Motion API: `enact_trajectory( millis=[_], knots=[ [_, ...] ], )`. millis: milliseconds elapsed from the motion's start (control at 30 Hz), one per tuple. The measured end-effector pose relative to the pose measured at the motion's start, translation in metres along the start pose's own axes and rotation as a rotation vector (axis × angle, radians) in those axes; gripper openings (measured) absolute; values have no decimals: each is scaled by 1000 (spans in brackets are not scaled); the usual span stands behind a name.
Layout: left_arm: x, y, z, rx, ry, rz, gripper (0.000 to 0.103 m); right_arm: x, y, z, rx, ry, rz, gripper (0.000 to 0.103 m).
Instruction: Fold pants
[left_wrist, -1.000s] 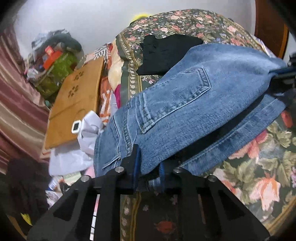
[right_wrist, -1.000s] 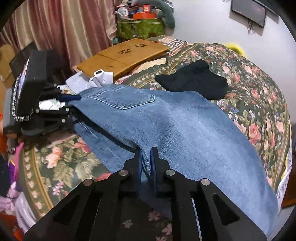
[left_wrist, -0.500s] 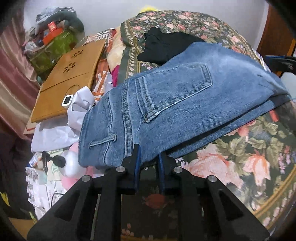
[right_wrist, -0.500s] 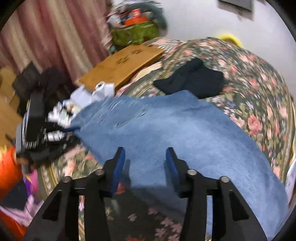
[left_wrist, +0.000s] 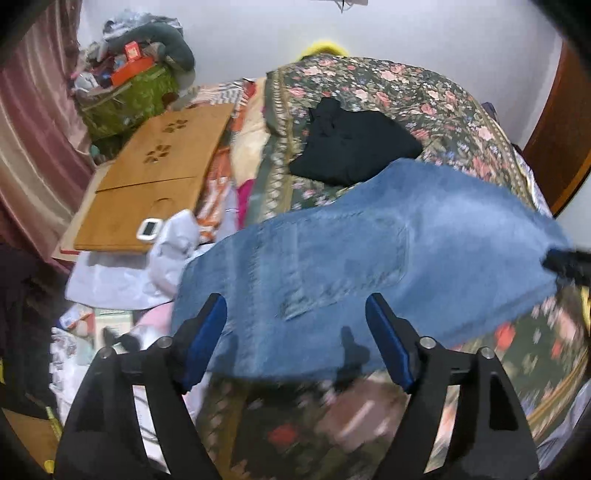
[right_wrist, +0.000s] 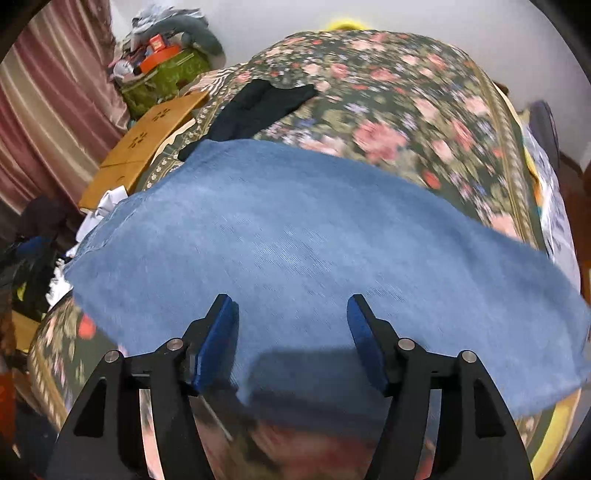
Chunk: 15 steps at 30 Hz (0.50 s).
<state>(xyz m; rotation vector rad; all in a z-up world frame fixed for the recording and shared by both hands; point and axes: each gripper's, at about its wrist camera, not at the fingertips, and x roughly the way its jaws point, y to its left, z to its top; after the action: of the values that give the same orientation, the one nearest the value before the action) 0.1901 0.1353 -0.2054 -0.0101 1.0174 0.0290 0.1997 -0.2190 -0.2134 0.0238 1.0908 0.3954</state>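
Note:
Blue denim pants (left_wrist: 369, 258) lie folded across the floral bedspread (left_wrist: 424, 96), waistband and back pocket toward the left. My left gripper (left_wrist: 295, 325) is open and empty, its blue-padded fingers (left_wrist: 207, 332) spread over the near waist edge. In the right wrist view the same pants (right_wrist: 314, 229) fill the middle. My right gripper (right_wrist: 291, 325) is open and empty above the near edge of the leg part. The right gripper's tip shows at the left wrist view's right edge (left_wrist: 569, 262).
A black garment (left_wrist: 351, 147) lies on the bed behind the pants. A wooden lap table (left_wrist: 159, 177) with a small white device (left_wrist: 147, 229) sits left of the bed, with white cloth and clutter beside it. A green box (left_wrist: 125, 99) of items stands by the curtain.
Both grippers have let go of the pants and opened, the right one first. The pants now lie flat on the bed. Both grippers have drawn back a little.

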Motion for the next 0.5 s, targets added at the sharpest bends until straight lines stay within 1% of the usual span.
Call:
enact_trajectory(
  millis=[67,133,200,267,367,400,500],
  knots=[
    [13,-15,15,-7,28,-31,79,-11,-15,-5,34,6,6,60],
    [24,-29,26,-4,51,-40,79,-21,-35,-5,71,-25,5,60],
    [36,-48,34,7,73,-34,79,-28,-61,-5,105,-65,-35,64],
    [46,-66,39,27,97,-29,79,-28,-82,-10,140,-79,-72,65],
    [54,-94,45,64,121,-26,79,-13,-127,-23,228,-42,-125,65],
    [56,-102,46,77,125,-25,79,-8,-144,-33,271,-20,-125,65],
    [64,-130,50,128,140,-17,79,-16,-172,-57,330,-34,-114,65]
  ],
)
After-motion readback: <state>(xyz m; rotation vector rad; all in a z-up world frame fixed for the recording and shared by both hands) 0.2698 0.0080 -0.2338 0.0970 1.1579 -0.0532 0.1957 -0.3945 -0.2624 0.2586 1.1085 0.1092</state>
